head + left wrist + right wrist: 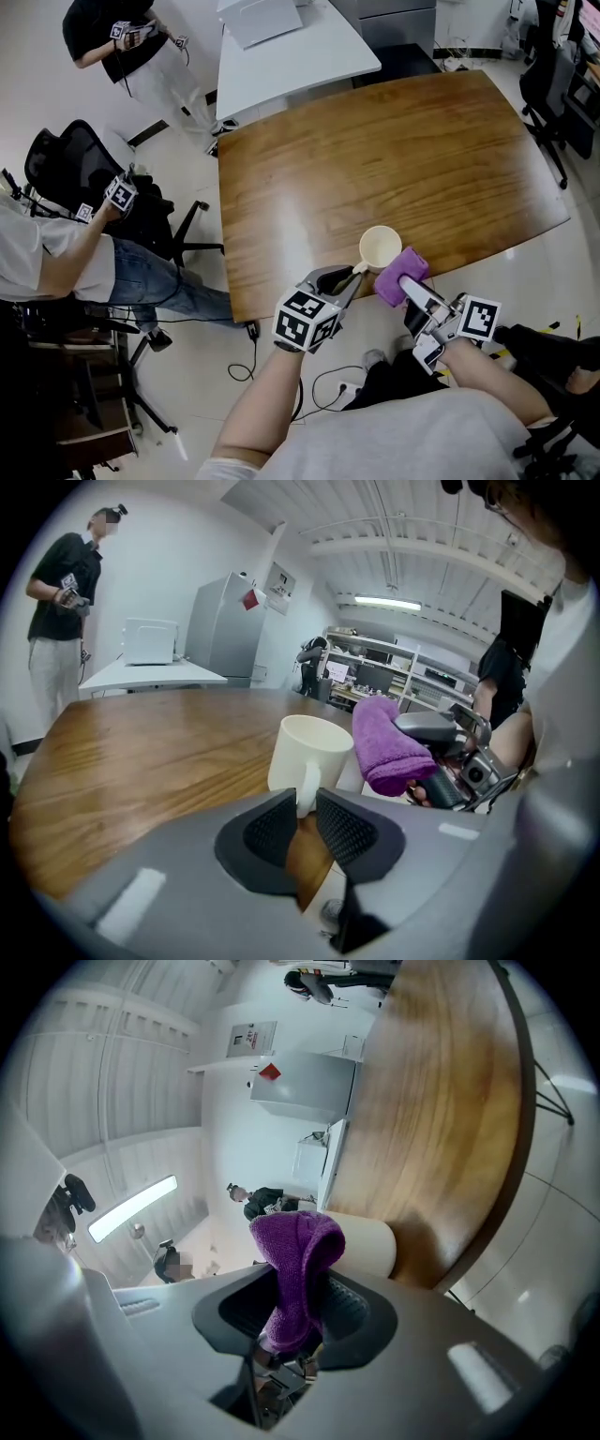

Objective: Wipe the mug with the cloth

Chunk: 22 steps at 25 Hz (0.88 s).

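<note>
So, at the left, the left gripper (349, 278) has its fingers (272, 832) clamped on the handle of the cream mug (380, 248), which is upright at the near edge of the wooden surface (375, 150). Just right of the mug bulges a purple cloth (401, 274); contact between them is unclear. The right gripper (412, 291) has its fingers (352, 1309) pinched on that cloth.

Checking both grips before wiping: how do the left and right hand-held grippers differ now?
The left hand-held gripper is shut on the handle of the white mug; the right hand-held gripper is shut on the purple cloth. The left one's mug stands rigid and upright; the right one's cloth folds limply over its jaw tips. Both are loaded, side by side at the near edge of the table.
</note>
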Tool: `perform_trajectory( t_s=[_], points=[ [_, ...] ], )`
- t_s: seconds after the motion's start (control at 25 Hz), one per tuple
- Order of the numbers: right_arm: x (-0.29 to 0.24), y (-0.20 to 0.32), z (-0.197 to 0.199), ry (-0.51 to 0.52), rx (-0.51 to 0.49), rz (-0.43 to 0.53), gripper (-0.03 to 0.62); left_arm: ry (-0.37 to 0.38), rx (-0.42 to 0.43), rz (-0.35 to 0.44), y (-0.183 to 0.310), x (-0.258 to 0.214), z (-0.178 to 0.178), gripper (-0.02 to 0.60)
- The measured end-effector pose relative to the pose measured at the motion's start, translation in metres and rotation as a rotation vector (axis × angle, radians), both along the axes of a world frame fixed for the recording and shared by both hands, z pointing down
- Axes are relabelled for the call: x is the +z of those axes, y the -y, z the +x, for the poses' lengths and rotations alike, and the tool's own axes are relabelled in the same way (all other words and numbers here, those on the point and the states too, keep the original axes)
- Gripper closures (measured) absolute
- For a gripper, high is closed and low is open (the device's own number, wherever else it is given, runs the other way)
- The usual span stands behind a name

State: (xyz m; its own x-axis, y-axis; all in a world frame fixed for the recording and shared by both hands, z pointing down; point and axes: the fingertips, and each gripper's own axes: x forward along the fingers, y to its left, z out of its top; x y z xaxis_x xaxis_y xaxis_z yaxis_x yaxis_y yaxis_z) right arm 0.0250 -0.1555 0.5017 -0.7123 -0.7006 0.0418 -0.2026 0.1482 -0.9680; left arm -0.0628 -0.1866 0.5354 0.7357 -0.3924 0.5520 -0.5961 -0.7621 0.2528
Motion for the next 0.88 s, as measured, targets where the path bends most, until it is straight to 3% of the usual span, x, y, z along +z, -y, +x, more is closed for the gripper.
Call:
perform_trajectory(
  t_s=[0.28, 0.72, 0.88],
  points=[
    [0.024, 0.002, 0.003, -0.043, 0.017, -0.03, 0.471, 0.002, 0.029, -0.001, 0.0, 0.001, 0.0, 0.518],
    [0.074, -0.002, 0.001, -0.08, 0.029, -0.253, 0.471, 0.013, 0.053, -0.002, -0.001, 0.002, -0.001, 0.518],
    [0.079, -0.009, -0.002, -0.058, -0.003, -0.26, 0.471, 0.013, 0.05, 0.001, -0.01, 0.008, 0.0, 0.52]
  ],
)
